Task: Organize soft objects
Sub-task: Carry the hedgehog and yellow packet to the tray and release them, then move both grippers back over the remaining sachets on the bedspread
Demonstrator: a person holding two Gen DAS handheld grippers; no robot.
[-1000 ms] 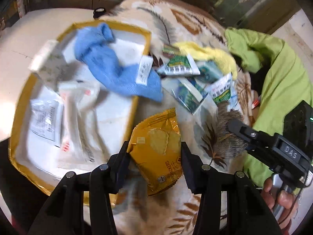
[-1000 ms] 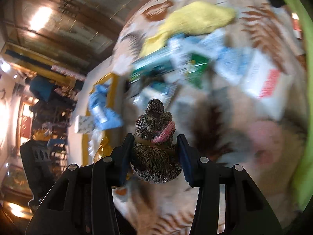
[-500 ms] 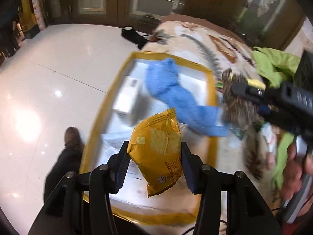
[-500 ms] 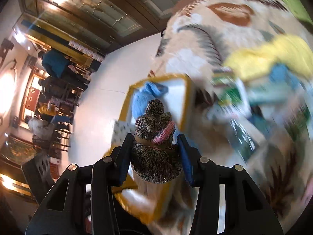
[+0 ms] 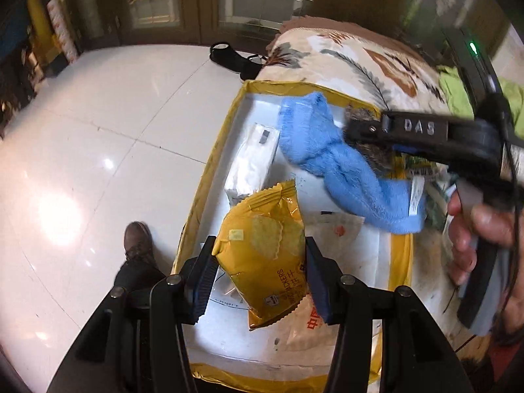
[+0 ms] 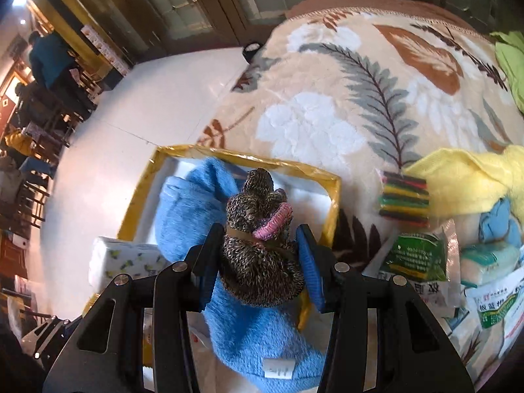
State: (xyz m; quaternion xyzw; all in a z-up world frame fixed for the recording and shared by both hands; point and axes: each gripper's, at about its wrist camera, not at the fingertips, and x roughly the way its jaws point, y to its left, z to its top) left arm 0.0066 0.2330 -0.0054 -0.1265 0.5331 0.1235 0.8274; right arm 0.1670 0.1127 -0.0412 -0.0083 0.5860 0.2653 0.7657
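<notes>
blanket (image 6: 327,104) | tray rim (image 5: 209,167) close (floor beyond) | left claw (image 5: 258,268) opening, snack bag (image 5: 262,245) between | right claw (image 6: 258,258) grips socks (image 6: 258,245)

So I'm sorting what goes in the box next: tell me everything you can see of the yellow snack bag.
The snack bag is a small, puffed packet of glossy yellow foil with crimped, serrated ends. It shows a picture of wavy crackers and dark lettering ending in "ACKERS". It looks sealed and is tilted, top end away from the camera. The left gripper holds it by its sides while its jaws are opening; both pads touch it. It hangs above the yellow-rimmed box.
</notes>
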